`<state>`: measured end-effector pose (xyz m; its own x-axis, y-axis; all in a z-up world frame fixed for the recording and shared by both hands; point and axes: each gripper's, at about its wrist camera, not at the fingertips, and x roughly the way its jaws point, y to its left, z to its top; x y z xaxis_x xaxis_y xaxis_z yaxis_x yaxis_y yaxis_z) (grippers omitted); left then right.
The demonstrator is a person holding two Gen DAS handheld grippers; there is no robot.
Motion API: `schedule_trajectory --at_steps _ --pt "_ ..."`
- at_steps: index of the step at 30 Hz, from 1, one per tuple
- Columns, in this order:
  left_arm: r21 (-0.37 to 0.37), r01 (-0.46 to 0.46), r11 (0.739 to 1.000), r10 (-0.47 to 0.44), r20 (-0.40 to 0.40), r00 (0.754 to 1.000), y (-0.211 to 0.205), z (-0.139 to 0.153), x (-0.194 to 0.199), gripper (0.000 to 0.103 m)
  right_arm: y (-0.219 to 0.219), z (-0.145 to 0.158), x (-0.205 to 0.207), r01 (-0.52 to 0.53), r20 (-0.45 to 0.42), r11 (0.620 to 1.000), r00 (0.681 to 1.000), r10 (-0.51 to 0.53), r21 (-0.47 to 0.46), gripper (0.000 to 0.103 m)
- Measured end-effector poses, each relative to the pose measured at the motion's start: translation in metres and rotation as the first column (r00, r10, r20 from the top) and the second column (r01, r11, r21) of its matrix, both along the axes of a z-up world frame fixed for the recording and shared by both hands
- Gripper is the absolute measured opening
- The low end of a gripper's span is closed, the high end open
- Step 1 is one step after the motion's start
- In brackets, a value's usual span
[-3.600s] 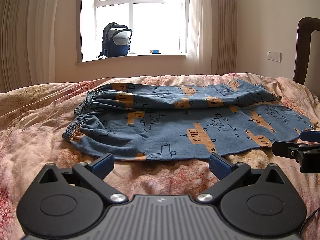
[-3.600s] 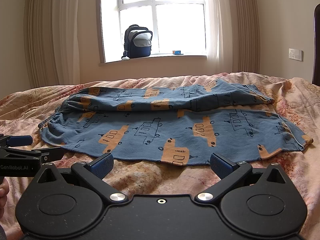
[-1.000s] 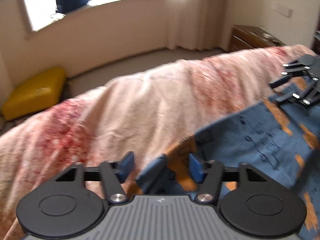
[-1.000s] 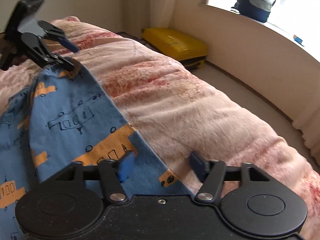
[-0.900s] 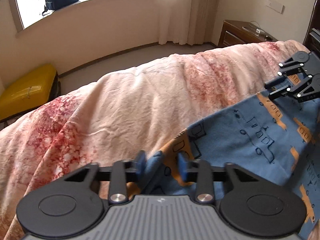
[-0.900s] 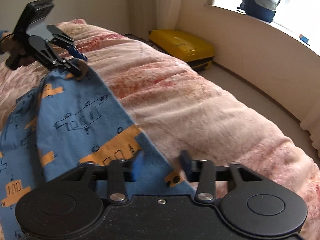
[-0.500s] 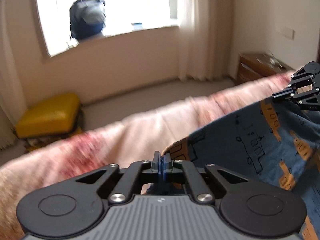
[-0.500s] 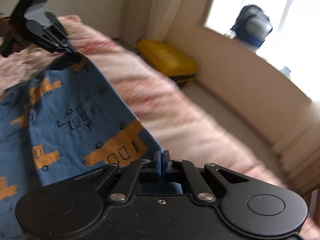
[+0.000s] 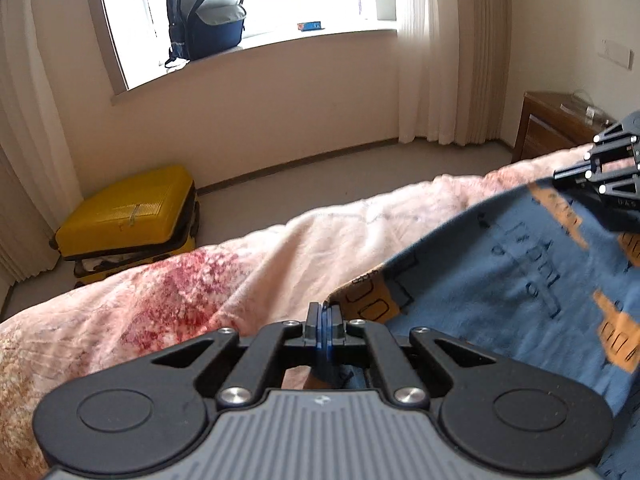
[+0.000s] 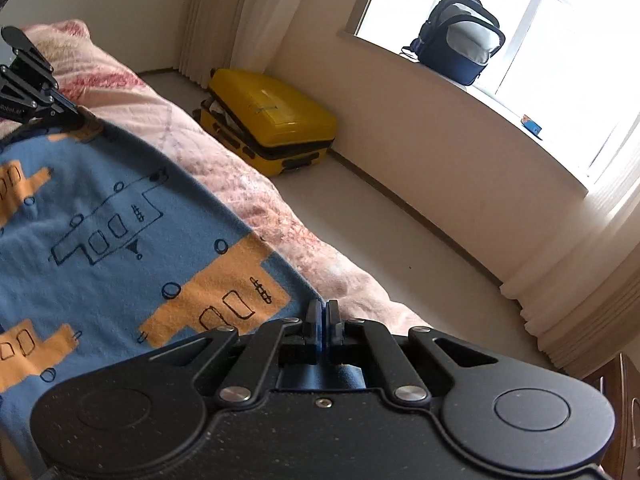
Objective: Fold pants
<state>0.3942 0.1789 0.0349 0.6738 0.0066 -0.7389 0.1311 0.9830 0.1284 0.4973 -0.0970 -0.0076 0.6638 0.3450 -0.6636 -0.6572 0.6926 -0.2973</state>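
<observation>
The pants (image 9: 520, 280) are blue with orange vehicle prints and hang stretched above a pink floral bedspread (image 9: 200, 276). My left gripper (image 9: 323, 320) is shut on one corner of their far edge. My right gripper (image 10: 322, 316) is shut on the other corner of the same edge of the pants (image 10: 120, 240). The right gripper also shows at the right edge of the left wrist view (image 9: 560, 176), and the left gripper at the left edge of the right wrist view (image 10: 82, 118). The cloth edge runs taut between them.
A yellow suitcase (image 9: 128, 216) lies on the floor beyond the bed, also in the right wrist view (image 10: 272, 124). A dark backpack (image 9: 208, 20) sits on the window sill. A wooden nightstand (image 9: 560, 124) stands at the right. Curtains hang beside the window.
Both grippers have closed on the far edge of the pants and lifted it off the bedspread. The views have tilted upward toward the window wall.
</observation>
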Motion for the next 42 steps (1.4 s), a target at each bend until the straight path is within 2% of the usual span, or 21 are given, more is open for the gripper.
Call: schedule_trajectory --at_steps 5,7,11,17,21,24,28,35,38,42 --pt "-0.021 0.009 1.0 -0.01 -0.016 1.0 0.003 -0.009 -0.005 0.001 -0.006 0.0 -0.01 0.004 0.007 1.0 1.0 -0.004 0.003 0.0" --pt "-0.013 0.017 1.0 -0.017 0.011 1.0 0.001 -0.005 -0.011 0.001 -0.007 0.004 -0.02 0.012 0.029 1.0 1.0 -0.013 0.024 0.0" --pt "0.058 0.065 0.996 -0.071 0.109 0.991 -0.008 0.017 -0.038 0.001 -0.02 0.026 -0.055 -0.003 0.093 0.997 0.996 -0.004 0.076 0.0" --pt "0.181 0.125 0.976 -0.172 0.274 0.946 -0.026 0.041 -0.098 0.001 -0.055 0.066 -0.138 -0.052 0.183 0.985 0.983 0.022 0.162 0.0" --pt "0.294 0.183 0.938 -0.279 0.328 0.902 -0.041 0.046 -0.149 0.001 -0.072 0.078 -0.204 -0.091 0.222 0.978 0.974 0.048 0.187 0.0" --pt "0.382 0.232 0.895 -0.363 0.318 0.876 -0.052 0.041 -0.19 0.001 -0.081 0.079 -0.253 -0.126 0.233 0.974 0.969 0.08 0.191 0.0" --pt "0.44 0.292 0.849 -0.432 0.26 0.864 -0.062 0.025 -0.231 0.001 -0.089 0.073 -0.311 -0.178 0.225 0.968 0.965 0.137 0.177 0.0" --pt "0.469 0.41 0.783 -0.513 0.112 0.851 -0.073 -0.027 -0.261 0.001 -0.093 0.041 -0.378 -0.233 0.118 0.965 0.969 0.219 0.123 0.0" --pt "0.462 0.432 0.774 -0.521 0.078 0.85 -0.074 -0.043 -0.266 0.001 -0.09 0.02 -0.387 -0.242 0.062 0.965 0.97 0.237 0.101 0.0" --pt "0.442 0.443 0.78 -0.515 0.051 0.856 -0.07 -0.052 -0.267 0.001 -0.083 -0.003 -0.387 -0.239 0.003 0.966 0.971 0.24 0.096 0.0"
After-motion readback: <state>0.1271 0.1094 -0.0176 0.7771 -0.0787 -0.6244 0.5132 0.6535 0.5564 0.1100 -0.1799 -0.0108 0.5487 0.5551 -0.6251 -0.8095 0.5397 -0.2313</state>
